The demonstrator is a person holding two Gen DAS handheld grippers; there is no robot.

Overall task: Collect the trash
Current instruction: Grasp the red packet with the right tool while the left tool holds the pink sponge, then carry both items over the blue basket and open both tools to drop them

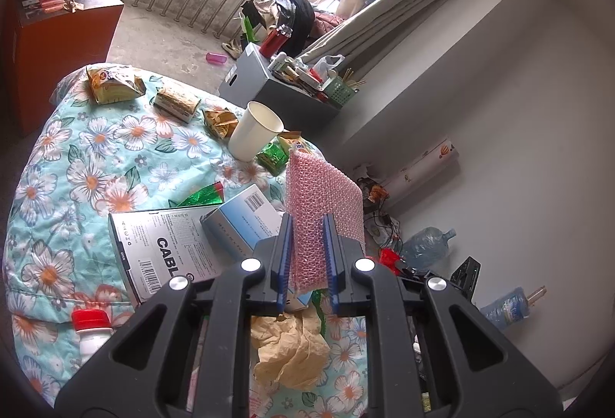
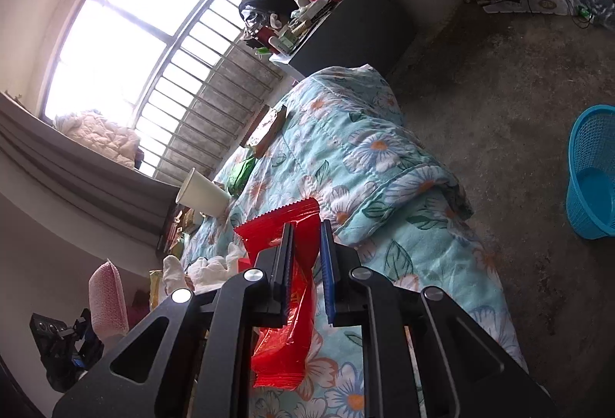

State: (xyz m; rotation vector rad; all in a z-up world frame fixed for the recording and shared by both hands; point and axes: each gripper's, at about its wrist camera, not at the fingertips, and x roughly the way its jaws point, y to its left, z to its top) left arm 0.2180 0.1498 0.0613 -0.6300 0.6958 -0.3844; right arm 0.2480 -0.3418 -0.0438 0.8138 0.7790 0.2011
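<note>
My left gripper is shut on a pink bubble-wrap pouch, which stands upright between its blue pads above the flowered quilt. My right gripper is shut on a red foil wrapper that hangs between the fingers over the quilt. The pink pouch and the left gripper's body show at the lower left of the right wrist view. A white paper cup lies tilted on the quilt.
Snack wrappers, a white cable box, a blue-grey box, crumpled brown paper and a red-capped bottle litter the quilt. A blue plastic basket stands on the concrete floor to the right. A grey cabinet with clutter stands beyond the bed.
</note>
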